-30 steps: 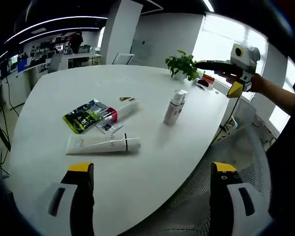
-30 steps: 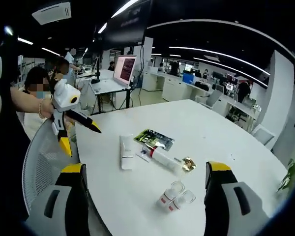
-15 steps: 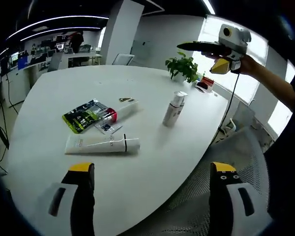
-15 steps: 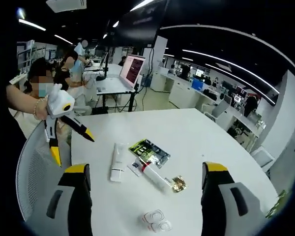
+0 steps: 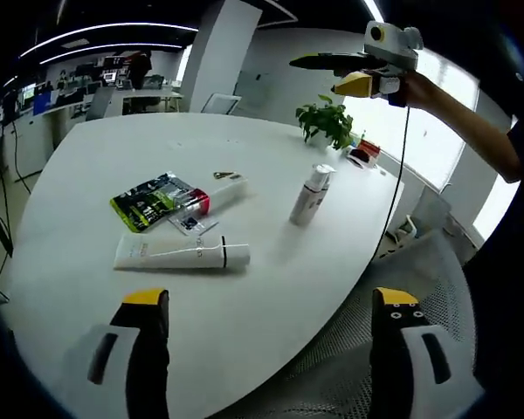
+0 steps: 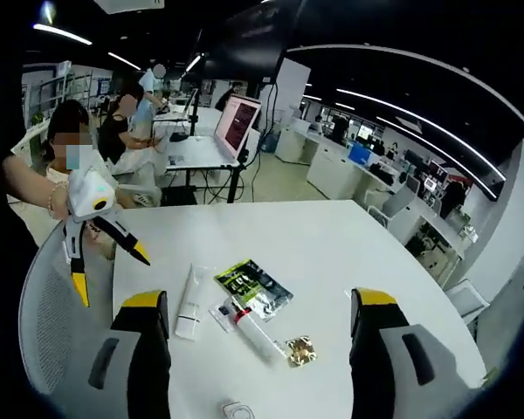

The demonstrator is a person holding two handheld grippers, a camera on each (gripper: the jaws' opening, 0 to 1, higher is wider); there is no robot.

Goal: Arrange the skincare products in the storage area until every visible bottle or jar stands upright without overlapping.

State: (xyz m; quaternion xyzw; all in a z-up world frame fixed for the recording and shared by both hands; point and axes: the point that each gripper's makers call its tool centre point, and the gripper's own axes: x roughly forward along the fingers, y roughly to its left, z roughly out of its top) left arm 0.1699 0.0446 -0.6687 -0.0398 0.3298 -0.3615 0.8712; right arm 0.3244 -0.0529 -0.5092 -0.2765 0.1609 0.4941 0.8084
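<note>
My table (image 5: 271, 288) looks smooth matt white; the green sachet (image 5: 148, 201) is glossy foil, the chair (image 5: 419, 262) grey mesh.

On the table (image 5: 87, 157), a tube (image 5: 182, 255) lies nearest the left tongs (image 5: 266, 358). Beyond it a sachet (image 5: 148, 201) lies left of a second tube (image 5: 211, 196). A bottle (image 5: 310, 194) stands further right. A plant (image 5: 326, 120) sits at the far edge, below the raised right tongs (image 5: 319, 72).

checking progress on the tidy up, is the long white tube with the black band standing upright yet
No, the long white tube lies flat on the white table, near the green sachet.
</note>
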